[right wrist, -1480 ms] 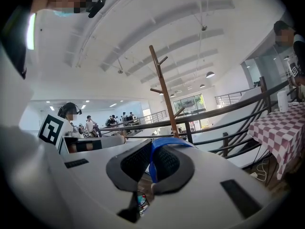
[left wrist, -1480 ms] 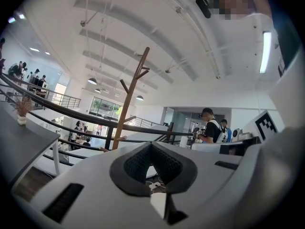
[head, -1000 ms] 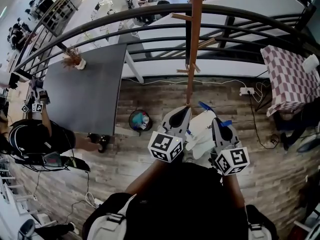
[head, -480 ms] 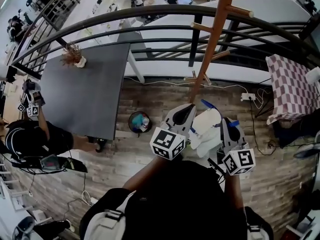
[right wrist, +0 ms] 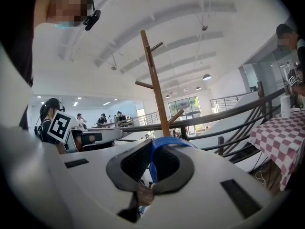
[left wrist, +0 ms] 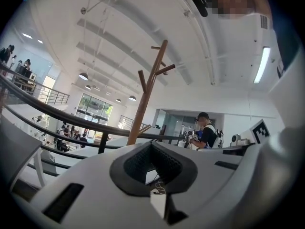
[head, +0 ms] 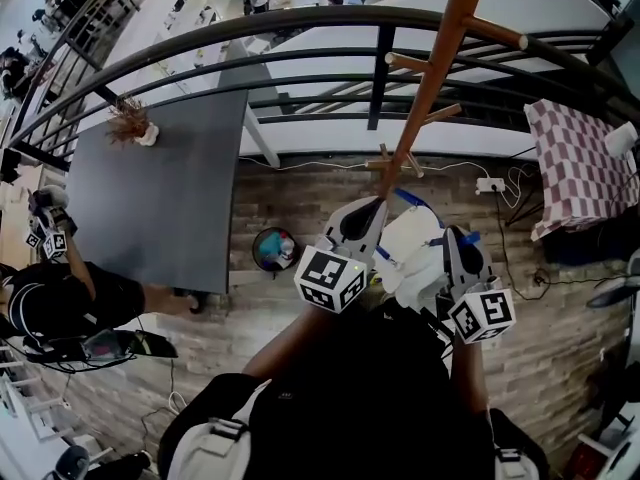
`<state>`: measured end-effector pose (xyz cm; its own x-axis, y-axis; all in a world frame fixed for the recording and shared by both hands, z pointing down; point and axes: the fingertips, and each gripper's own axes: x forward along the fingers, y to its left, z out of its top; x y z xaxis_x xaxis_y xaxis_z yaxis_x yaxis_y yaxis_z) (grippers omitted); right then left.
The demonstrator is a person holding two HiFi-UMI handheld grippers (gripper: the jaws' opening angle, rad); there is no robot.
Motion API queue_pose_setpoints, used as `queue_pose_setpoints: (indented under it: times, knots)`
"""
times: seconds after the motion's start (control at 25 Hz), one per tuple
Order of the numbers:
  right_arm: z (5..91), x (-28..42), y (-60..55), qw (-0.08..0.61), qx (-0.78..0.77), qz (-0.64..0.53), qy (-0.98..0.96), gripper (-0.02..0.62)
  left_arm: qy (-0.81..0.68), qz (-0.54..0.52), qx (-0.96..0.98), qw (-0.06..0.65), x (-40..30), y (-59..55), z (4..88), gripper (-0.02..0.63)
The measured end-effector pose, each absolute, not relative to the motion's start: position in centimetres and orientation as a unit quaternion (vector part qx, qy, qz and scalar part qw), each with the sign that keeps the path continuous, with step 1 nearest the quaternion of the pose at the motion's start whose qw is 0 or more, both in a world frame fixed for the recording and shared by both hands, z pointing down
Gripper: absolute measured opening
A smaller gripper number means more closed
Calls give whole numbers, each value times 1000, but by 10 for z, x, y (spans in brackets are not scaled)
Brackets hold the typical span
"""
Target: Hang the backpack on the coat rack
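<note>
Backpack [head: 412, 256]: ur right gripper [right wrist: 151, 162] is clamped tight on its blue strap [right wrist: 169, 140]; left gripper [left wrist: 152, 165] is closed, pinching white fabric, near the coat rack [head: 432, 78].

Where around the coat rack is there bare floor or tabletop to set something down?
The dark table is bare apart from a dried plant at its far corner. Floor lies open between the table's edge and the coat rack. It is crowded at the rack's foot, where the backpack is held, and by the bin near the table leg.
</note>
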<state>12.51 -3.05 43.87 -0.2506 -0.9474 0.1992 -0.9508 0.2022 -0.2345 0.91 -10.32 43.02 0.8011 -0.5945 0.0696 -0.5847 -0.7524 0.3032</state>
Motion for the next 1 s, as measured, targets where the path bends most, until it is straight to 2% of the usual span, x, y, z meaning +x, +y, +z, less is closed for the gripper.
queue_pose_setpoints:
  times: [1.0]
  knots:
    - [422, 163, -80, -12, 547, 149, -824, 18, -364, -23, 918, 159, 45, -144, 425, 8]
